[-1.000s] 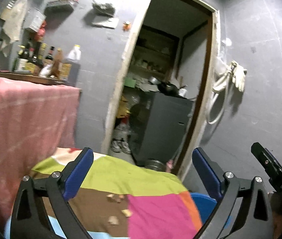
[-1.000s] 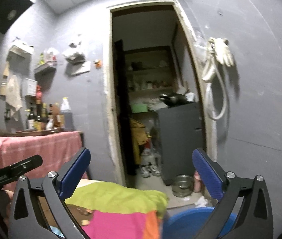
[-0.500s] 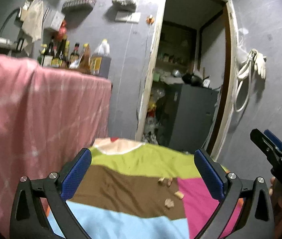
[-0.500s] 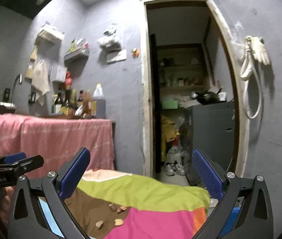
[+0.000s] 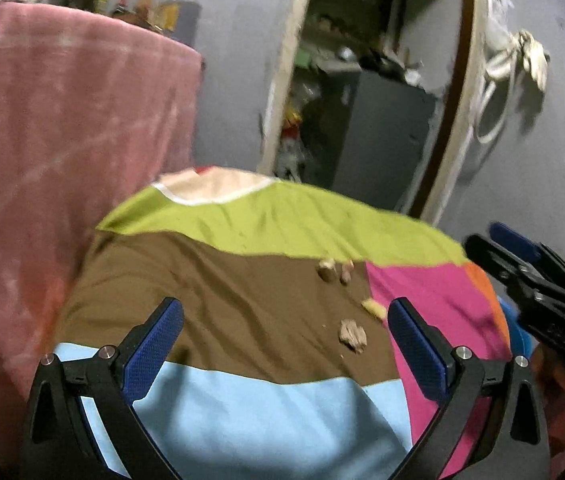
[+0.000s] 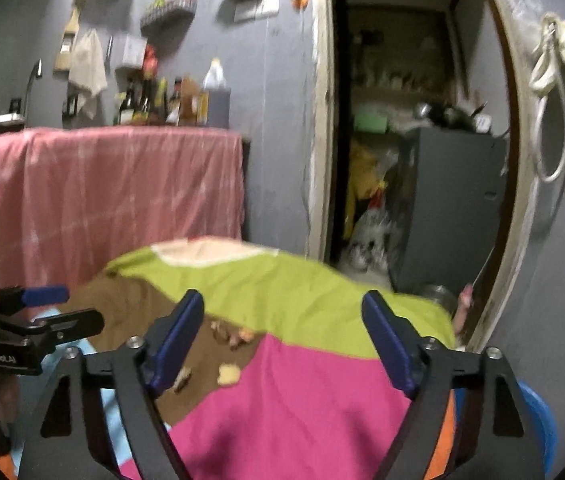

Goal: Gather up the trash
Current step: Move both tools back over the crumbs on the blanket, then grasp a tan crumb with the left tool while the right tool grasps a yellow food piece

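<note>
Just scraps between left tool fingers

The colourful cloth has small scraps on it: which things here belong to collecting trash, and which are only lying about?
Belong to the job:
- scraps on the brown patch
- colourful cloth under them
- left gripper, open
- right gripper, open, jaws just been closing, nothing between them

Only lying about:
- pink cloth
- bottles
- gloves
- grey cabinet
</note>
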Tool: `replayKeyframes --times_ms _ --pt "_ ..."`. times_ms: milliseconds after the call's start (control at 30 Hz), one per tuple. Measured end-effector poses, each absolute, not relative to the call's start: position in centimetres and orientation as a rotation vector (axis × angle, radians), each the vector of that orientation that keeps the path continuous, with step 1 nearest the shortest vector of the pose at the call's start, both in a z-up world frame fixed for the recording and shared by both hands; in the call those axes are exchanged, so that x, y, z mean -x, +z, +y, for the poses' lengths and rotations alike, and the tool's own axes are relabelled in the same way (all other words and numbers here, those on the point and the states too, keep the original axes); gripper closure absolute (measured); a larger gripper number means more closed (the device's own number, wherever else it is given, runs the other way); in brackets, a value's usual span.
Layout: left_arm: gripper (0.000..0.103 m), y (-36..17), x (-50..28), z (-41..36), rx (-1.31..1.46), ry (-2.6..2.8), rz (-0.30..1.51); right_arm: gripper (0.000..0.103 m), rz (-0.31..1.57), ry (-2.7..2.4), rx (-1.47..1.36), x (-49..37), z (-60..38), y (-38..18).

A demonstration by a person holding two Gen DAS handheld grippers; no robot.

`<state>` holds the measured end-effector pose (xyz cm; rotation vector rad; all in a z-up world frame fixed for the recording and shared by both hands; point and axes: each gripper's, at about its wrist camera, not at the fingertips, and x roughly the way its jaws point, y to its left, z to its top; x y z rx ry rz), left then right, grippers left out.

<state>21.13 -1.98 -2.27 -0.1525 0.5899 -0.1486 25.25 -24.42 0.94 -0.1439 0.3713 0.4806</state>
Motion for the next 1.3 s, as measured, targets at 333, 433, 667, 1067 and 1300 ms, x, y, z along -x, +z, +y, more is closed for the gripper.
replayKeyframes --times_ms 333,433,667,1067,1300 --pt "0.046 -4.8 -24.1 -3.4 0.182 -0.299 0.779 0.060 0.552 0.570 0.212 -27.4 -23.2 -2.5" --pt "0.048 -5.0 -24.7 -3.7 0.185 -0.318 0.807 0.064 0.592 0.593 0.207 -27.9 -22.9 -3.1" --pt "0.083 -5.7 -26.0 -4.4 0.173 -0.387 0.865 0.069 0.672 0.627 0.228 -28.9 -21.7 -4.5" --pt "0.088 -5.6 -26.4 -2.5 0.248 -0.316 0.853 0.077 0.755 0.695 0.271 -30.3 -19.1 -5.6" --pt "0.088 -5.1 -26.1 -2.3 0.251 -0.284 0.847 0.080 0.810 0.686 0.291 -31.1 -18.3 -6.1"
